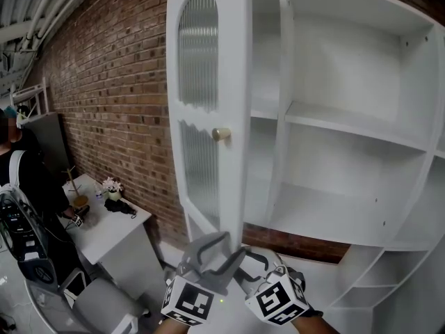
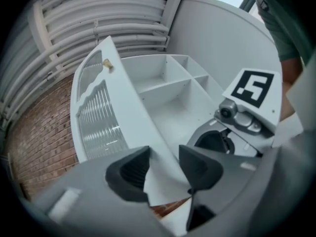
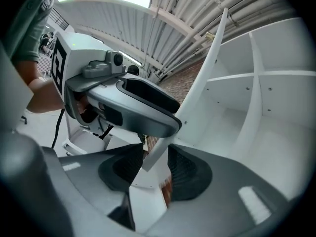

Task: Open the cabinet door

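The white cabinet (image 1: 361, 127) stands against the brick wall with its tall door (image 1: 208, 103) swung out towards me, edge on, showing ribbed glass panels and a small brass knob (image 1: 221, 134). Both grippers sit at the door's lower free edge. My left gripper (image 1: 212, 250) (image 2: 163, 169) is open, the door's bottom corner (image 2: 158, 186) lying between its pads. My right gripper (image 1: 247, 259) (image 3: 154, 162) is open too; the door's thin edge (image 3: 154, 154) runs between its fingers with gaps on either side. The left gripper's body (image 3: 133, 102) fills the right gripper view's upper left.
Bare shelves (image 1: 348, 124) and a vertical divider (image 1: 284, 103) fill the cabinet. At the left stands a white desk (image 1: 132, 232) with small items, a grey chair (image 1: 104, 305) in front of it and a person (image 1: 21, 179) beside it. The brick wall (image 1: 104, 82) runs behind.
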Demonstrator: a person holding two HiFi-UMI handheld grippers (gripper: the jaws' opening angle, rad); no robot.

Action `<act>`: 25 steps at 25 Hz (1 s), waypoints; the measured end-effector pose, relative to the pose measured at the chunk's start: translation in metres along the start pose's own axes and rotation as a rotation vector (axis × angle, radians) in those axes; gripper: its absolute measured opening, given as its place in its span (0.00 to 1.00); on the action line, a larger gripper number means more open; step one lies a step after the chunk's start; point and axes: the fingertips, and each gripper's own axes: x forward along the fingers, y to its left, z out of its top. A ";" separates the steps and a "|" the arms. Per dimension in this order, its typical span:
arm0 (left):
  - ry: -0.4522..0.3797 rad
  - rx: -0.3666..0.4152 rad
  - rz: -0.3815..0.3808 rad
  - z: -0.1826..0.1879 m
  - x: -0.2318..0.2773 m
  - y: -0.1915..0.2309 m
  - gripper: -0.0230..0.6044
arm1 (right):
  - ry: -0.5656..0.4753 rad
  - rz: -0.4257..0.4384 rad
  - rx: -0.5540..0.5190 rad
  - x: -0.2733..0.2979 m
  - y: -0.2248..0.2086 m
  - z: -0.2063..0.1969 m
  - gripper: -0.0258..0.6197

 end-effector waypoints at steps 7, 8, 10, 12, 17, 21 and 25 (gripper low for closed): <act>0.011 0.016 0.130 0.000 0.001 0.005 0.34 | 0.004 0.001 -0.018 0.001 0.005 0.001 0.32; 0.006 0.027 0.152 0.000 0.001 0.005 0.34 | 0.006 0.001 -0.019 0.001 0.006 0.001 0.33; -0.006 0.053 0.187 0.000 0.001 0.005 0.34 | 0.008 0.005 -0.022 0.002 0.007 0.002 0.33; -0.014 0.091 0.212 0.002 -0.002 0.006 0.35 | 0.008 0.015 -0.032 0.002 0.010 0.003 0.33; -0.018 0.089 0.234 0.002 -0.019 0.016 0.47 | -0.008 0.070 -0.082 0.002 0.022 0.009 0.34; -0.033 0.048 0.255 0.007 -0.032 0.015 0.36 | -0.037 0.114 -0.111 0.004 0.038 0.020 0.33; -0.076 0.012 0.277 0.011 -0.049 0.023 0.32 | -0.078 0.159 -0.117 0.005 0.053 0.032 0.31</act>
